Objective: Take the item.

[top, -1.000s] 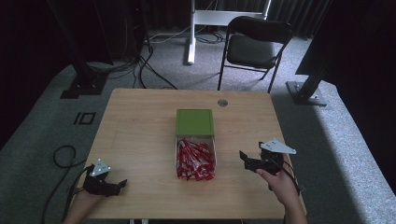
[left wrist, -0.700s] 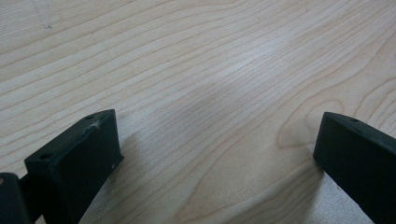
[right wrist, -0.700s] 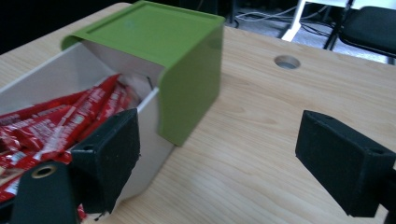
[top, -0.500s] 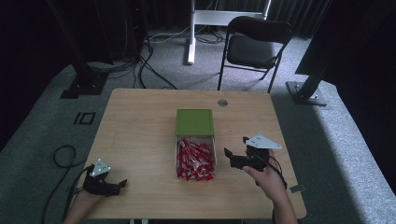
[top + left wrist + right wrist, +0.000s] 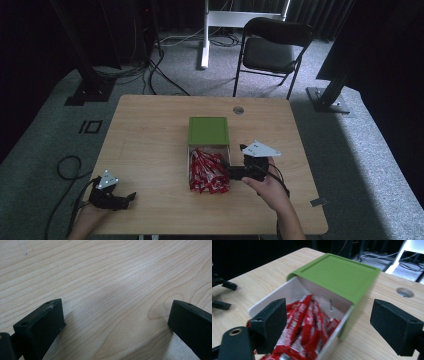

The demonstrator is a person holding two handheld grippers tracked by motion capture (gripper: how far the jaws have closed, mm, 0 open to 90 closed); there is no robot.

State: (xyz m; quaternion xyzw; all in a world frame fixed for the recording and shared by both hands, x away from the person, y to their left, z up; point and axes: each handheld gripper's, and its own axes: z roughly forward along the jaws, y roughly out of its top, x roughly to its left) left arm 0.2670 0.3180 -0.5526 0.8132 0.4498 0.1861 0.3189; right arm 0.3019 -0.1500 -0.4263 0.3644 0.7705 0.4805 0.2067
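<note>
Jaws of the right gripper (image 5: 231, 173) stand spread wide at the near right edge of a white box (image 5: 294, 290), mid-table, heaped with glossy red sachets (image 5: 304, 325), its green lid (image 5: 208, 131) covering the far half. Left gripper (image 5: 117, 322), also spread, rests near-left.

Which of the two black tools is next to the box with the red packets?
The right tool: its open jaws point at the white box with the green lid and red packets. The left tool rests far away, near the table's front edge.
</note>
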